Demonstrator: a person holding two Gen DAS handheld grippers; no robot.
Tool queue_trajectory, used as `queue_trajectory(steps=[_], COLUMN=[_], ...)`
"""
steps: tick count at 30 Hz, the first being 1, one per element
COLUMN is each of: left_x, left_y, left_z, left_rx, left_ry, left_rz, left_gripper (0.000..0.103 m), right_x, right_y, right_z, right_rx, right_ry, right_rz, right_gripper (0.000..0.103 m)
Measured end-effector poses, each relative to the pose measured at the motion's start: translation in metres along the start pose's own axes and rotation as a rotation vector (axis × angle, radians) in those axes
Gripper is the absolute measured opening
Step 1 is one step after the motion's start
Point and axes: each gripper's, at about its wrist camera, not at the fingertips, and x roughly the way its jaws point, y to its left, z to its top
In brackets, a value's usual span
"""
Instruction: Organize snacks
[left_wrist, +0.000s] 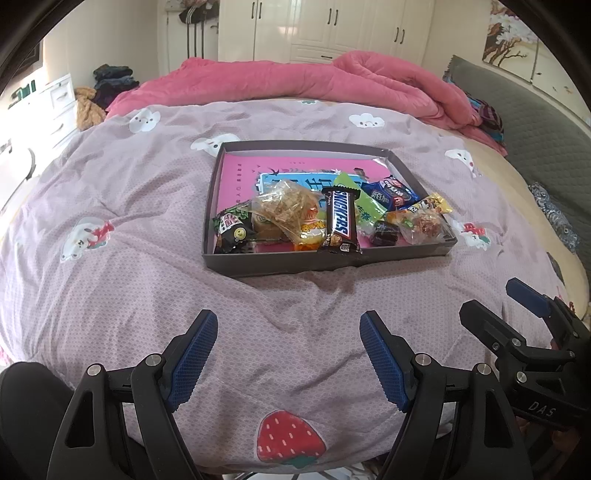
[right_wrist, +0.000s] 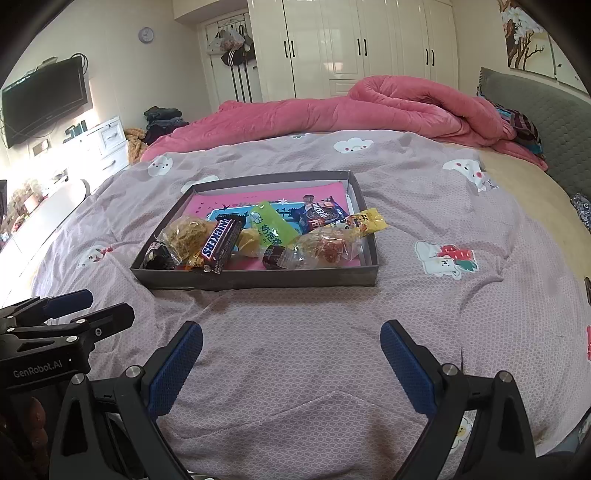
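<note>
On the bed (left_wrist: 155, 266), near its middle, a shallow grey tray (left_wrist: 295, 264) is seated on the soft, wrinkled purple cover, and all the snacks are heaped along its near edge. Going from the tray's near-left corner to its near-right corner: a dark green-and-black packet (left_wrist: 231, 230), a clear bag of golden shreds (left_wrist: 286, 203), a Snickers bar (left_wrist: 340, 219) whose lower end overhangs the near wall, a green sachet (left_wrist: 364, 206), a blue biscuit pack (left_wrist: 391, 192), a small dark candy (left_wrist: 384, 232), and a clear wrapped red sweet (left_wrist: 423, 225) under a yellow packet (left_wrist: 430, 205) by the right wall.

Both sets of tongs are released and grasp nothing: the left tongs (left_wrist: 288, 354) and the right tongs (right_wrist: 291, 362) are held over bare cover, short of the tray's near edge.

Several risks can be judged. The Snickers bar could be tipped onto the bed if the near wall is nudged. The tray could be tilted or slid, since the bedding gives beneath it. Overlapping wrappers could be pinched together, so two items are lifted at once. The slick clear bags could be squeezed out of the pads; how full they are cannot be told for sure through the glare.
</note>
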Motion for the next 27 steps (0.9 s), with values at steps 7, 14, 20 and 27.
queue_trajectory(steps=[7, 14, 20, 27], left_x=[-0.0003, 0.0007, 0.0, -0.0016], left_y=[0.0004, -0.0018, -0.0038, -0.0031], left_z=[0.0001, -0.0015, -0.002, -0.0011], left_rx=[0.0, 0.002, 0.009, 0.011], left_ry=[0.002, 0.009, 0.005, -0.006], left_rz=[0.0, -0.015, -0.011, 0.01], left_gripper=[0.08, 0.08, 0.08, 0.08], right_x=[-0.001, -0.0006, 0.0005, -0.001], right_y=[-0.0013, -0.002, -0.002, -0.0034], right_z=[0.0007, 0.0009, 0.0011, 0.002], right_rx=[0.007, 0.006, 0.009, 0.016], right_ry=[-0.001, 0.0, -0.003, -0.01], right_rz=[-0.003, -0.012, -0.015, -0.008], right_gripper=[0.097, 0.097, 0.097, 0.097])
